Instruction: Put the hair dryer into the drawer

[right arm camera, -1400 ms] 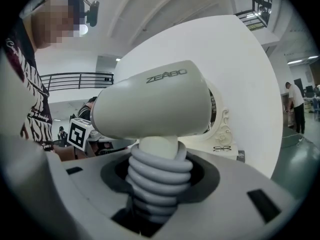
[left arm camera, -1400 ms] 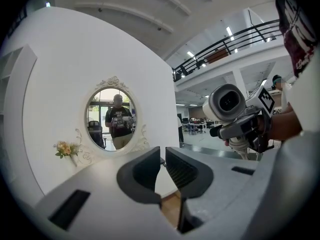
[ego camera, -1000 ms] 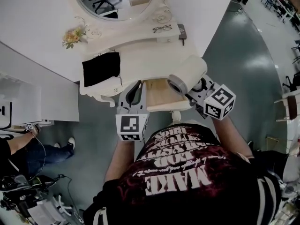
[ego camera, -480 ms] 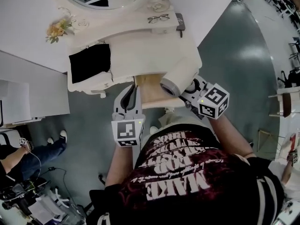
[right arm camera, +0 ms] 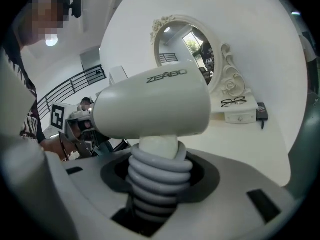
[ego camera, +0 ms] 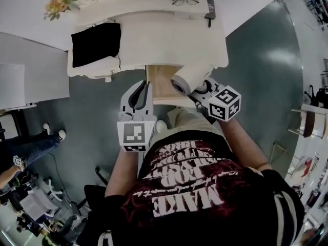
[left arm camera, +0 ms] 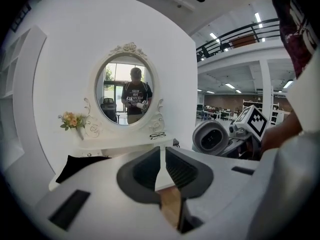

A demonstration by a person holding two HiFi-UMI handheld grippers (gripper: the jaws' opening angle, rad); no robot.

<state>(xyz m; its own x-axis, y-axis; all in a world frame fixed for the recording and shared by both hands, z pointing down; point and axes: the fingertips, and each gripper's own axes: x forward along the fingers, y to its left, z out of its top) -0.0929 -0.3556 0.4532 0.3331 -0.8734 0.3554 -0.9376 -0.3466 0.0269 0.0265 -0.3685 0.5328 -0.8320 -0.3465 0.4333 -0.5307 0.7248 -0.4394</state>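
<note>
A cream hair dryer [ego camera: 188,79] hangs over the right side of the open drawer [ego camera: 158,81], whose wooden inside shows below the white dressing table top [ego camera: 169,40]. My right gripper [ego camera: 199,89] is shut on the dryer's handle [right arm camera: 156,171], which has grey cord wound round it; the barrel [right arm camera: 150,104] lies crosswise above the jaws. My left gripper [ego camera: 145,84] is at the drawer's left front corner, shut and holding nothing. In the left gripper view its jaws [left arm camera: 163,151] meet above the drawer's wood [left arm camera: 171,206], with the dryer's end [left arm camera: 211,136] to the right.
On the table top lie a black cloth [ego camera: 96,43], glasses [ego camera: 184,0], a dark phone [ego camera: 210,15] and a flower posy [ego camera: 59,3]. An oval mirror [left arm camera: 125,94] stands behind. Someone's legs [ego camera: 25,150] show at the far left on the grey floor.
Both grippers have sunk toward the drawer. The dryer came down with the right gripper and now sits lower over the drawer's right side. The grip looks unchanged.
</note>
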